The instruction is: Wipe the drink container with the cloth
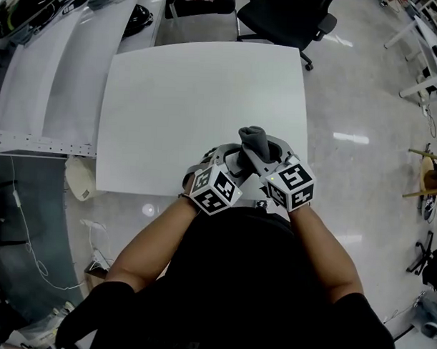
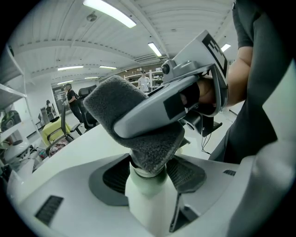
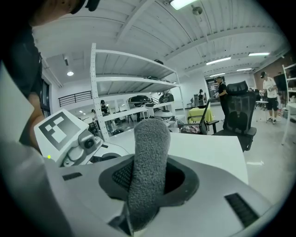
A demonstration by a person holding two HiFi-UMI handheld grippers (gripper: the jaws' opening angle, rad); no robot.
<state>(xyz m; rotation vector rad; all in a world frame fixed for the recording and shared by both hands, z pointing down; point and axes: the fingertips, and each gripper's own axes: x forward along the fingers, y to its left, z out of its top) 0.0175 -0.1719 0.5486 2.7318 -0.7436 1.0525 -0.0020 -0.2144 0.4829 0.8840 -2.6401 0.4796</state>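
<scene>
**Left gripper** (image 2: 149, 172) — jaws closed on a white bottle (image 2: 147, 201). The dark ribbed pads (image 2: 185, 173) press its shoulders from either side, and the neck stands up between them. This is the drink container. It is held off the table, close in front of the person's body.

**Right gripper** (image 3: 147, 180) — jaws shut on a grey cloth (image 3: 149, 157). The cloth is folded into a thick roll that stands up out of the jaws. In the left gripper view the roll lies over the bottle's mouth and covers the cap end, with one grey jaw of the right gripper lying across it.

**Position of the pair** — in the head view the two grippers sit side by side, nearly touching. Their marker cubes (image 1: 215, 189) face the camera and the cloth pokes up between them. Both hang over the near edge of a white table (image 1: 178, 90), and the person's bare forearms (image 1: 148, 243) reach in from below.

**Surroundings** — a black office chair (image 1: 285, 19) stands at the table's far edge on a glossy pale floor.
</scene>
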